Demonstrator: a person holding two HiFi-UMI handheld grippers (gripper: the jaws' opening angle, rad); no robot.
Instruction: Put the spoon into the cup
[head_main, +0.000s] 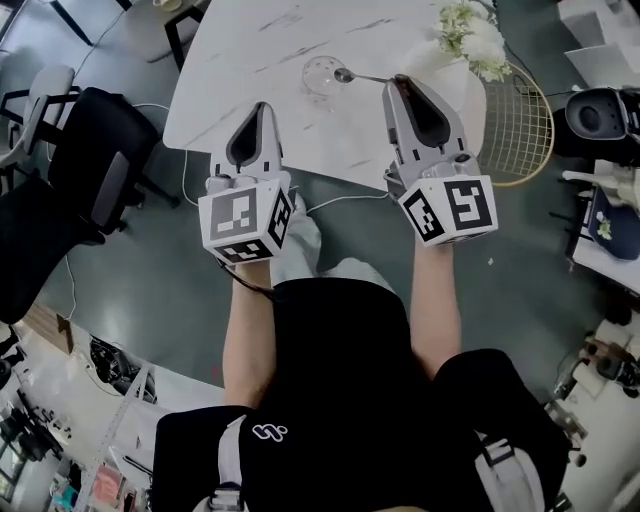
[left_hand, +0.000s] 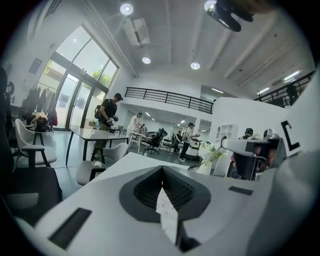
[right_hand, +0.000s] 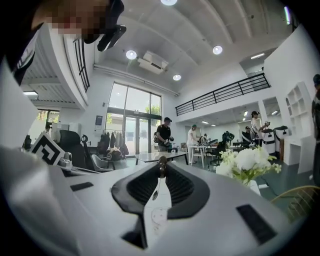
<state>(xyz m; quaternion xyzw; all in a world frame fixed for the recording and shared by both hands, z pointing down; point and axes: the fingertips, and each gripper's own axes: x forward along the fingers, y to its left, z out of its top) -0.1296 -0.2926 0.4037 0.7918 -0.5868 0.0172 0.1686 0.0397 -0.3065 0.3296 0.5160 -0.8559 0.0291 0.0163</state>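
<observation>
A clear glass cup (head_main: 321, 76) stands on the white marble table (head_main: 250, 60). Just right of the cup's rim is the bowl of a metal spoon (head_main: 365, 77), held about level. My right gripper (head_main: 399, 80) is shut on the spoon's handle. In the right gripper view the spoon (right_hand: 161, 162) shows end-on, pinched at the jaw tips. My left gripper (head_main: 260, 105) hovers over the table's near edge, left of the cup, shut with nothing in it. In the left gripper view its jaws (left_hand: 162, 168) meet, and the spoon's bowl (left_hand: 193, 167) shows to the right.
A vase of white flowers (head_main: 475, 35) stands at the table's far right corner. A gold wire chair (head_main: 525, 125) is beside it, and a black office chair (head_main: 80, 180) stands on the floor at left. People work at distant tables (right_hand: 165, 135).
</observation>
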